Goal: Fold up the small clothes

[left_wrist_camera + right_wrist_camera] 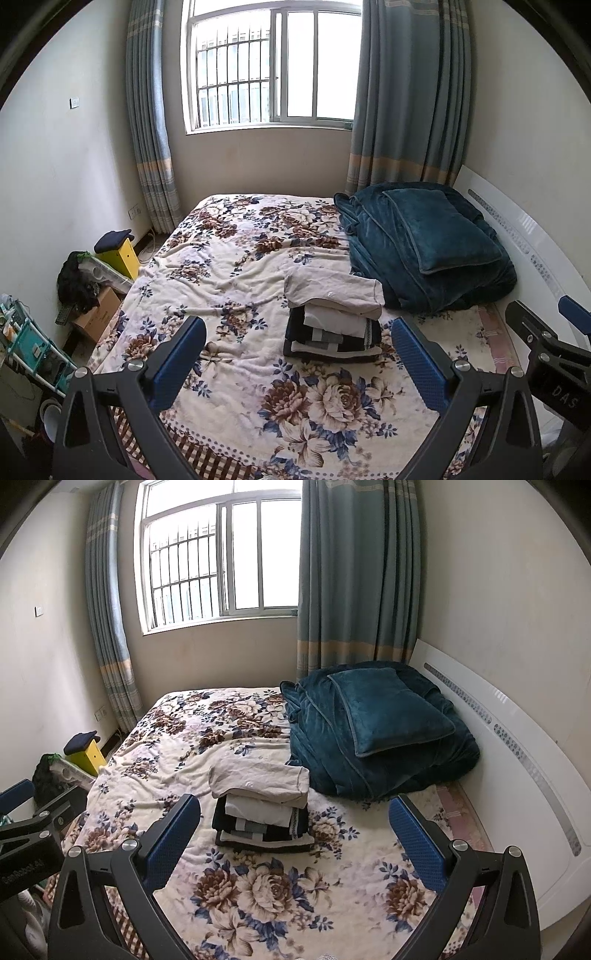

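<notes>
A stack of folded clothes (pixel 332 325) lies on the floral bedspread (pixel 229 258), with a beige garment (pixel 332 290) on top and white, grey and dark pieces under it. It also shows in the right wrist view (pixel 260 808). My left gripper (pixel 298 365) is open and empty, held above the bed in front of the stack. My right gripper (pixel 294 840) is open and empty, also in front of the stack. The right gripper shows at the right edge of the left wrist view (pixel 546 332).
A folded teal blanket with a pillow (pixel 424 251) lies at the bed's right, against the white headboard (pixel 524 236). Left of the bed stand a yellow box (pixel 122 254), a cardboard box (pixel 98 314) and a teal rack (pixel 29 347). A window and curtains are behind.
</notes>
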{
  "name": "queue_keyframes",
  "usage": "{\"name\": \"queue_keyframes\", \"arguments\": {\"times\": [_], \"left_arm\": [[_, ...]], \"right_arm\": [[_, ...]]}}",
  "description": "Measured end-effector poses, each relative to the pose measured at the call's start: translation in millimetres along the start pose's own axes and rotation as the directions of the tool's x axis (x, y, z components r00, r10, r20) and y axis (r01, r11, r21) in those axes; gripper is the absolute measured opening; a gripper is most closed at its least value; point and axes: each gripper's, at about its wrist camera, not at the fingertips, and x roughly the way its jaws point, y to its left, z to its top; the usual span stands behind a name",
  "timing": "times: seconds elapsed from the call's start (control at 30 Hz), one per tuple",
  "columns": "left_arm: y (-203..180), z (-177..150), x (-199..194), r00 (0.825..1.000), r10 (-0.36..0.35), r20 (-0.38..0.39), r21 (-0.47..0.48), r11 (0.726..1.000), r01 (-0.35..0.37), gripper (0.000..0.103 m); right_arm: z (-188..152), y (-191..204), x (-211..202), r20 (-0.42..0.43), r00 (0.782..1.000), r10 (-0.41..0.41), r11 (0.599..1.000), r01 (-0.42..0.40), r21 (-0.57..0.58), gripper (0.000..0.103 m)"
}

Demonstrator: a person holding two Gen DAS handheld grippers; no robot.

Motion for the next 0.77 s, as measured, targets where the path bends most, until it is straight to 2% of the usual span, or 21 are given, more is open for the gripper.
{"name": "queue_keyframes", "arguments": {"times": [0.77], "left_arm": [[1.7, -9.1, -6.7, 1.000, 0.000, 0.008, -0.010, 1.000, 0.000, 0.103]], "right_arm": [[-1.9, 2.5, -2.6, 0.006, 1.000, 0.002, 1.000, -0.002, -0.001, 0.103]]}}
